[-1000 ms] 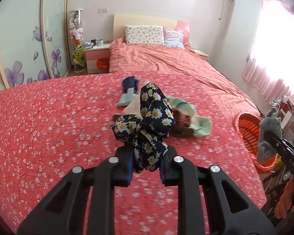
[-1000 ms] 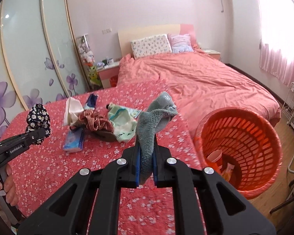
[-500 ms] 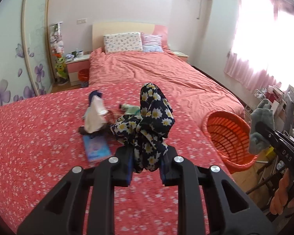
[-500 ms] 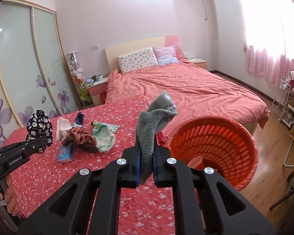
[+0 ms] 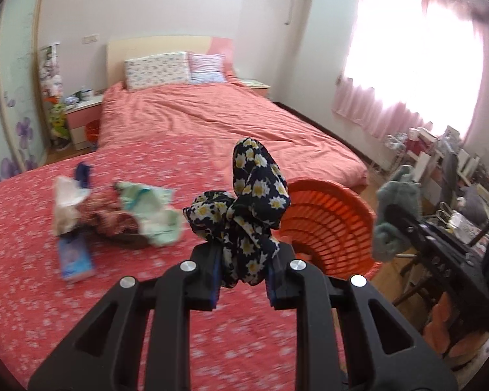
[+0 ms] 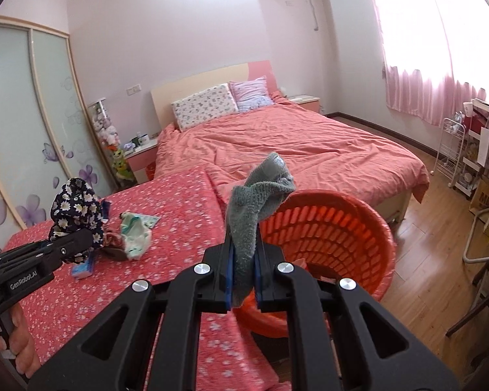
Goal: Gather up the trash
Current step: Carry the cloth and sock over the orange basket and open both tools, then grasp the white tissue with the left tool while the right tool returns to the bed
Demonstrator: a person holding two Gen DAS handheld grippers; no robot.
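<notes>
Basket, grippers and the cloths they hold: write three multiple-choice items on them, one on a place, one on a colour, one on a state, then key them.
1. Where is the basket?
A. On the pillows
B. On the floor, by the flowered bed's edge
C. On the nightstand

2. What colour is the cloth in the right gripper?
A. Grey-green
B. Yellow
C. White

3. What state is the left gripper in?
A. Open and empty
B. Shut on a daisy-print cloth
C. Shut on a blue packet

Key:
1 B: the orange basket stands on the wood floor beside the flowered cover.
2 A: the sock pinched in its jaws is grey-green.
3 B: the dark daisy cloth sticks up from between its closed jaws.
</notes>
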